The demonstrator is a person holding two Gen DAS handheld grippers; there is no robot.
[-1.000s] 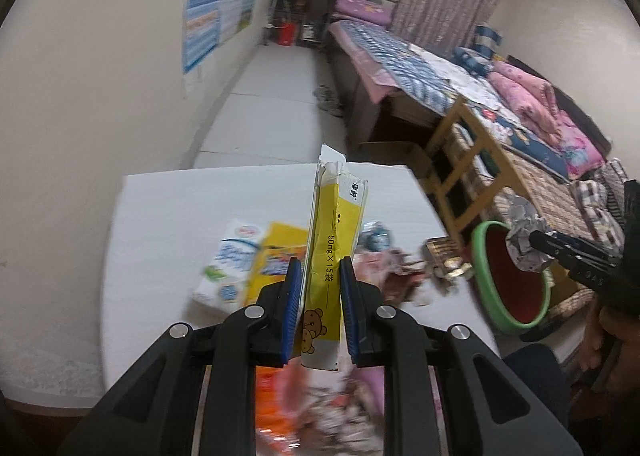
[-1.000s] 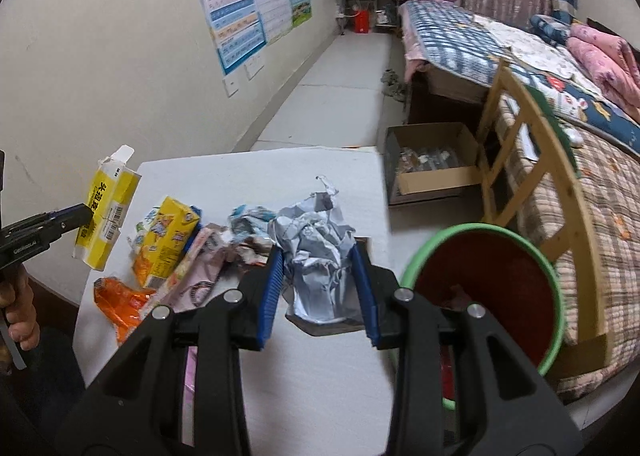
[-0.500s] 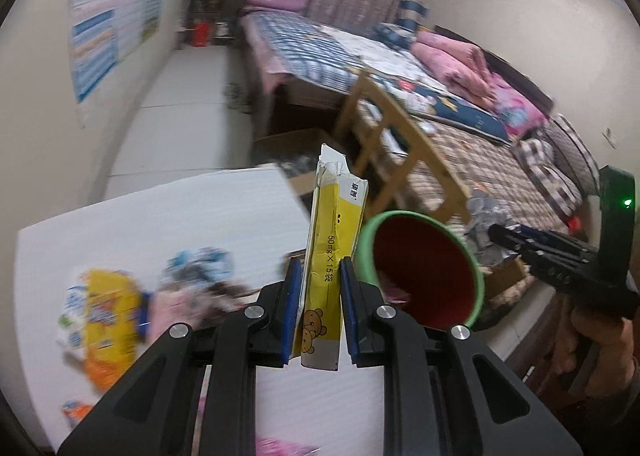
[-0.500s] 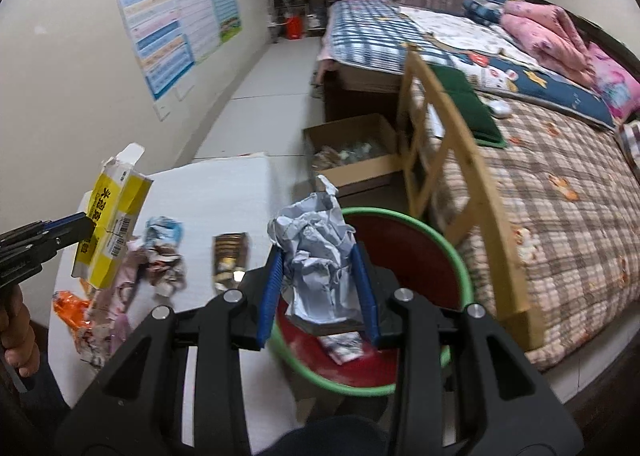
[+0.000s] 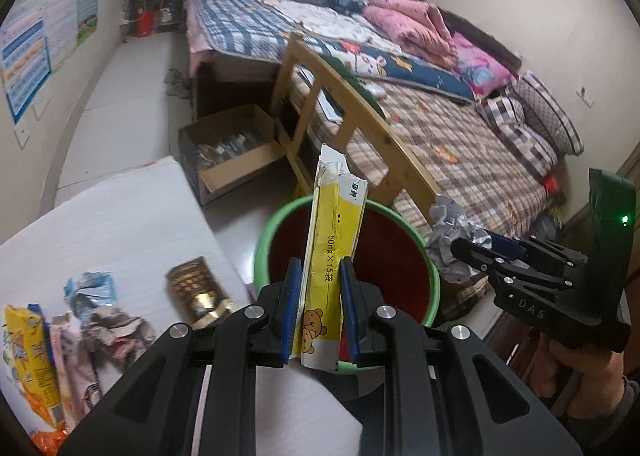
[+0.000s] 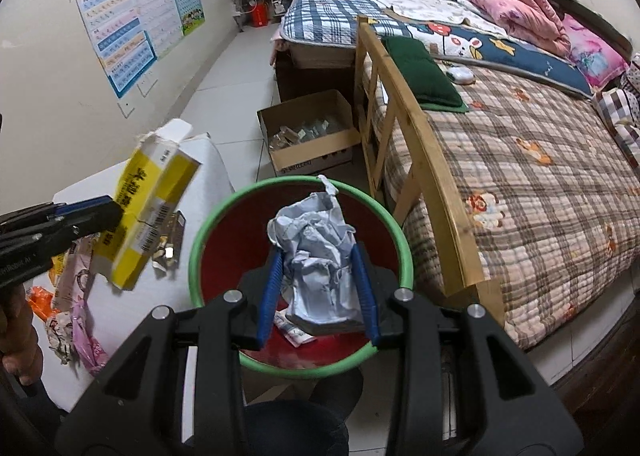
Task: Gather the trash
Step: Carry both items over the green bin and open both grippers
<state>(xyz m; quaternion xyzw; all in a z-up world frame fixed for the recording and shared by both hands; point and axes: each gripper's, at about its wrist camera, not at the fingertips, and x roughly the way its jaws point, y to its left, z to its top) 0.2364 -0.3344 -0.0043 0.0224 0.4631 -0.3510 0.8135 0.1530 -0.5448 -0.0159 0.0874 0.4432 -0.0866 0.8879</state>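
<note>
Trouble, as I judge it, lies in the letting go. My left claw (image 5: 316, 308) is clenched on a yellow box (image 5: 334, 256), which stands upright between the pads with its torn flap up; the green-rimmed bin (image 5: 348, 244) sits just ahead of and below that claw, but the box's lower end hangs near the close rim, so a release here could catch the edge and tip it onto the floor. My right claw (image 6: 318, 292) grips a crumpled paper wad (image 6: 316, 256), and the bin's red inside shows directly beneath and beyond it, so that drop looks safer. The wad is light and ragged, though, and may cling to a pad. Both claws crowd the same opening, so they could knock together. Off to the left of the claws, more wrappers (image 5: 100, 320) lie on the white table (image 5: 120, 224), not yet collected.
</note>
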